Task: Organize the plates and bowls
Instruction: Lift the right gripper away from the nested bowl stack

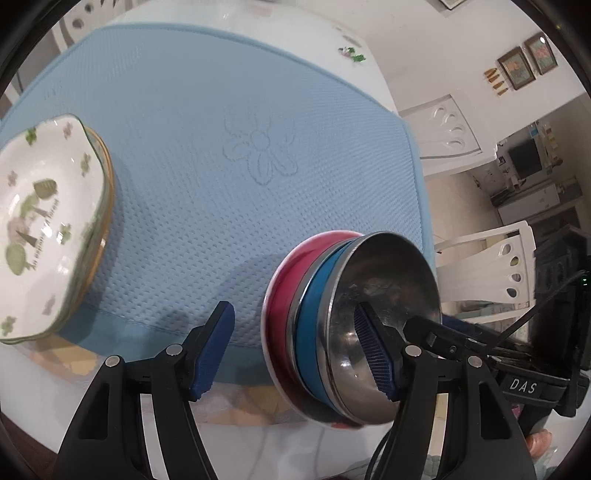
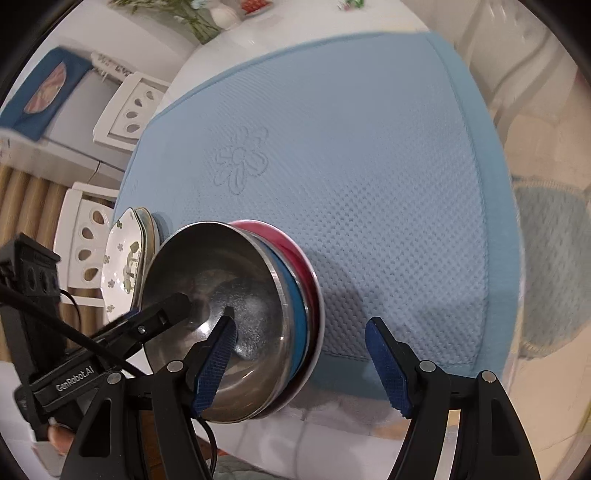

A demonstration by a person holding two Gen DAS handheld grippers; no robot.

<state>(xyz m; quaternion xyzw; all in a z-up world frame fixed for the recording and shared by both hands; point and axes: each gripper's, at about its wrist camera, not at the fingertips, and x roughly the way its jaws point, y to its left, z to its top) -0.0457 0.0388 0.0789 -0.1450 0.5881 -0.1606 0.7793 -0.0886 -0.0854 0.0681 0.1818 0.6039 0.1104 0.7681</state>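
Observation:
A nested stack of steel bowls (image 1: 384,306), the outer ones banded blue and red, sits on the blue mat (image 1: 229,147) near its front edge. My left gripper (image 1: 295,354) is open, its jaws astride the near rim, the right finger inside the bowl. My right gripper (image 2: 306,365) is open too, its left finger inside the bowl stack (image 2: 221,295), its right finger outside. Neither jaw pinches the rim. A stack of white floral plates (image 1: 40,221) sits at the mat's left edge; it also shows in the right wrist view (image 2: 123,258).
The mat lies on a white table (image 1: 229,14). White chairs (image 1: 480,266) stand at the right side and more chairs (image 2: 125,110) at the left. A small flower ornament (image 1: 351,53) sits at the far table edge.

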